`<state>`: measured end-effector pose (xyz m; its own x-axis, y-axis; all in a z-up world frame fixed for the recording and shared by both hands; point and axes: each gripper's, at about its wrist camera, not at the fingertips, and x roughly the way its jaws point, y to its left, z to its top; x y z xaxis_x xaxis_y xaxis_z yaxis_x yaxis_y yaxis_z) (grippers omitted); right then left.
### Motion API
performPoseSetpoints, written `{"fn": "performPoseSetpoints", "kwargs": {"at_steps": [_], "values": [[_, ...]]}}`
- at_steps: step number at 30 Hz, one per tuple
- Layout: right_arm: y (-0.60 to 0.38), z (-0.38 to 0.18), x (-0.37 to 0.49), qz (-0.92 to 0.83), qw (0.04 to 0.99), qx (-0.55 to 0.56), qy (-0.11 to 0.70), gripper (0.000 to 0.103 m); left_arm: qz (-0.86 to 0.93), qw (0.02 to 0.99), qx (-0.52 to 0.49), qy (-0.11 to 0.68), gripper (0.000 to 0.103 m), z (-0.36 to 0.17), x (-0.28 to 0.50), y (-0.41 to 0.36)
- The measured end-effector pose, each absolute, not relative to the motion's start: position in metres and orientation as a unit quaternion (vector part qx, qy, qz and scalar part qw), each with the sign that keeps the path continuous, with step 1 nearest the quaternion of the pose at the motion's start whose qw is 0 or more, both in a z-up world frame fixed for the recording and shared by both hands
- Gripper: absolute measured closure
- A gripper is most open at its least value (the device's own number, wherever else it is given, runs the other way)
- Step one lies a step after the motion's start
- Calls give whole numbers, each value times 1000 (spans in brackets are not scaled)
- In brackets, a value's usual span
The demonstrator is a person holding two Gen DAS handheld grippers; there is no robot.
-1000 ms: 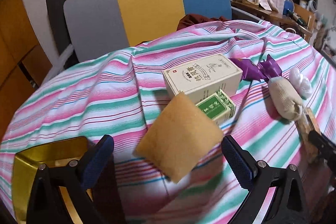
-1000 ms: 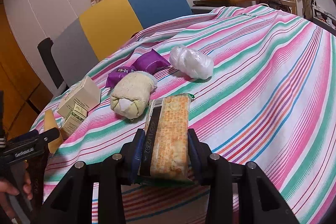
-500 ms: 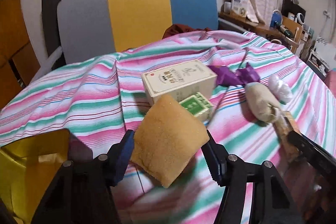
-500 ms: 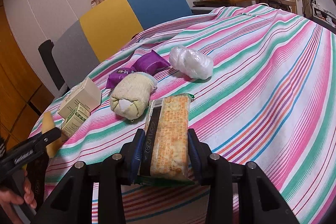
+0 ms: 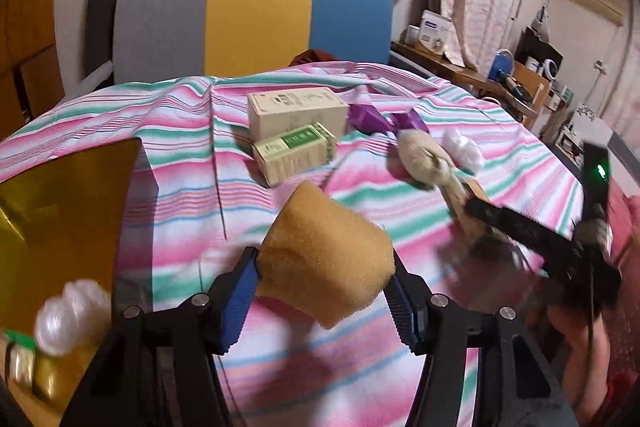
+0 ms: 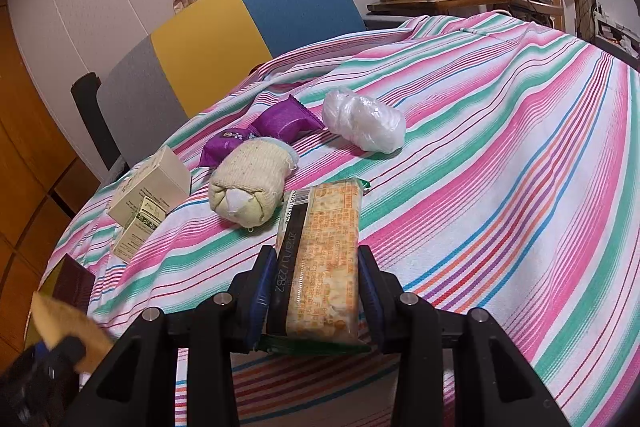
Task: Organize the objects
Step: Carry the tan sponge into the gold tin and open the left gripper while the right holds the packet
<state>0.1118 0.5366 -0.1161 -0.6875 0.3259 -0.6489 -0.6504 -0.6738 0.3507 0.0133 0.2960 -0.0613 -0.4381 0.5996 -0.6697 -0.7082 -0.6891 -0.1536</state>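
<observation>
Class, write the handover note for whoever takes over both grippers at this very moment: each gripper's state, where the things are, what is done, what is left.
Left gripper: jaws closing on the yellow sponge, lifted beside the gold tray.
Right gripper: shut on the cracker packet.
On the striped cloth: two cream boxes, purple wrappers, rolled sock, clear plastic bundle.
Done: a few small things already lie in the tray.
Left: probably place sponge and packet, then gather the rest.
</observation>
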Motion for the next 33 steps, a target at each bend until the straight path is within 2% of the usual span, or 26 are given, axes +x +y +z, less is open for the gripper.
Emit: {"fn": "performPoseSetpoints", "kwargs": {"at_steps": [12,33], "values": [[514,-98,114,894,294,-251,225,63,857,381,-341,62,42,-71,51,268],[472,-81,107,923,279,-238,119,63,848,408,-338,-18,42,-43,81,218]]}}
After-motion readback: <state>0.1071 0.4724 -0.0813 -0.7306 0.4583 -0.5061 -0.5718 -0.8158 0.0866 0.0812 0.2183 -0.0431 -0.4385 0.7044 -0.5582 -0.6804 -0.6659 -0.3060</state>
